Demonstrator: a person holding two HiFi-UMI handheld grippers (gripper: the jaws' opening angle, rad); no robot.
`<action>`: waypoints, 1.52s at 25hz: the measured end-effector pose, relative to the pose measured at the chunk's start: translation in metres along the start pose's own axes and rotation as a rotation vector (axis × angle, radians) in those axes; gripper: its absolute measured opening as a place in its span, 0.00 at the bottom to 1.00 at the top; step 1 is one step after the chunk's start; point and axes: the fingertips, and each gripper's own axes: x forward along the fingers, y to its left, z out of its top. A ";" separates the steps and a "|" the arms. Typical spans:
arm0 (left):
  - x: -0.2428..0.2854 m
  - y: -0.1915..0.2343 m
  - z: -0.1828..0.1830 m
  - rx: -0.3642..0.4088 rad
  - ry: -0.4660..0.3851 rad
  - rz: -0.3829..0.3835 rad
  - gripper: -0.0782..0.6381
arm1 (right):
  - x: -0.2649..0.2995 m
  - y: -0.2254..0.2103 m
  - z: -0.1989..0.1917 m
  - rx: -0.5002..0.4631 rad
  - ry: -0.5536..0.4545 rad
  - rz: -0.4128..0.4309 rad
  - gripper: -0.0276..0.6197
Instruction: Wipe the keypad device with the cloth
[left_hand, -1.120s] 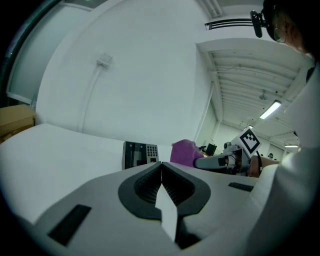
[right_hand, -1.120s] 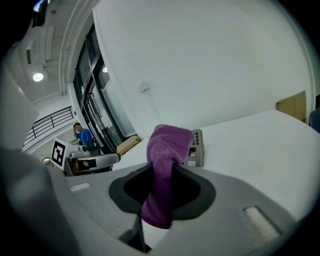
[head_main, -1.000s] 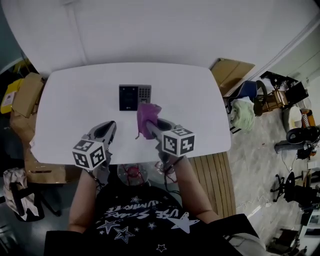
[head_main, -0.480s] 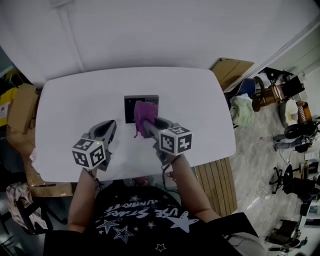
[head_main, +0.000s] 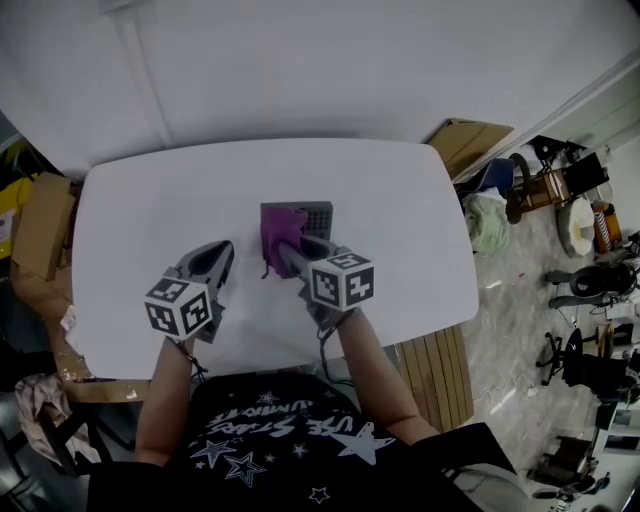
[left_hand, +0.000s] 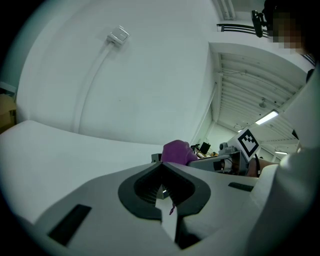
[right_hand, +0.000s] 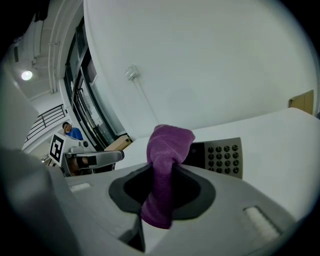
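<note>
Dark rectangular keypad device mid-desk, well off the edges of white desk, right gripper pinching crumpled purple cloth over its left half, left gripper pressed together, empty.

We find the dark flat rectangular keypad device lying near the middle of the white rounded desk, a little nearer the far edge. The crumpled purple cloth lies over the device's left part, pinched in the right gripper, which reaches in from the near edge. The left gripper hangs left of both, apart from them. Brown cardboard boxes stand beyond the left edge.
</note>
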 end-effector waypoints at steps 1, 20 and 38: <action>0.000 0.002 0.000 -0.002 0.002 0.001 0.12 | 0.004 -0.001 -0.001 -0.004 0.008 -0.002 0.19; 0.003 0.010 -0.010 -0.021 0.024 0.018 0.12 | 0.015 -0.032 -0.009 -0.043 0.054 -0.061 0.19; 0.027 -0.023 -0.010 0.009 0.036 -0.016 0.12 | -0.029 -0.088 -0.013 0.005 0.022 -0.160 0.19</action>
